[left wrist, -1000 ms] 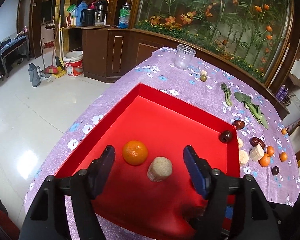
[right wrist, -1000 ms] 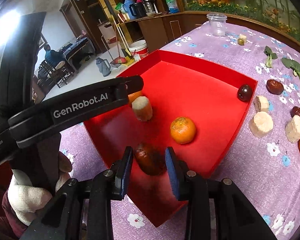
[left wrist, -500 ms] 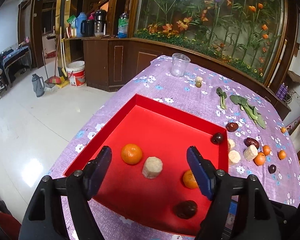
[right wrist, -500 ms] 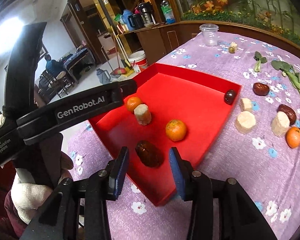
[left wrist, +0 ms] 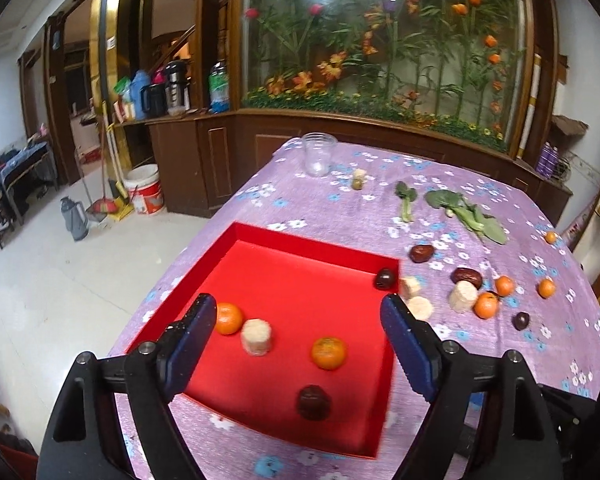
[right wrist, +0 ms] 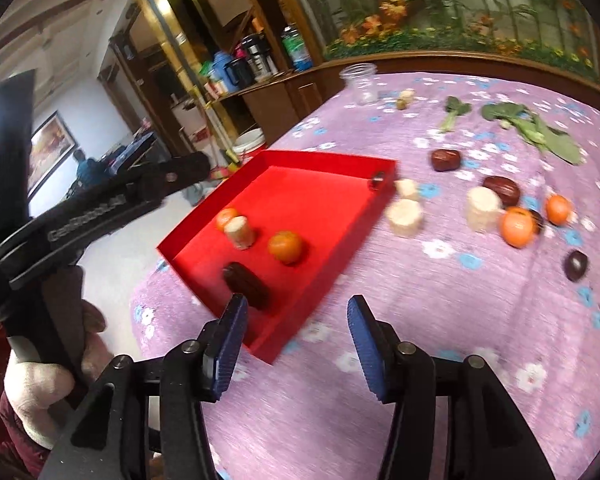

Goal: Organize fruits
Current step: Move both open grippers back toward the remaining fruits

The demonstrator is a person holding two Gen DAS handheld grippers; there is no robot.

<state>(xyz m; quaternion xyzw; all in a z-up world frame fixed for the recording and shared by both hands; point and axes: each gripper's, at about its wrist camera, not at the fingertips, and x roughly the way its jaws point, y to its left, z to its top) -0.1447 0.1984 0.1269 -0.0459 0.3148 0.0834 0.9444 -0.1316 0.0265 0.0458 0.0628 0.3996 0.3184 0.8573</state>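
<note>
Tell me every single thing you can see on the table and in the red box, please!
Box: one, red, near the table's left edge.
Oranges in the box: two, orange.
Pale chunk in the box: one, beige, beside the left orange.
Dark fruits in the box: two, dark brown, one near the front, one in the far right corner.
Pale chunks on the cloth: three, beige, right of the box.
Oranges on the cloth: at least four, orange, right side.
Dark fruits on the cloth: three, brown.
Leaves: two bunches, green, far side.
Cup: one, clear, far end; a small pale bit beside it.
Tablecloth: purple, flowered.
Left gripper: open, empty.
Right gripper: open, empty.
</note>
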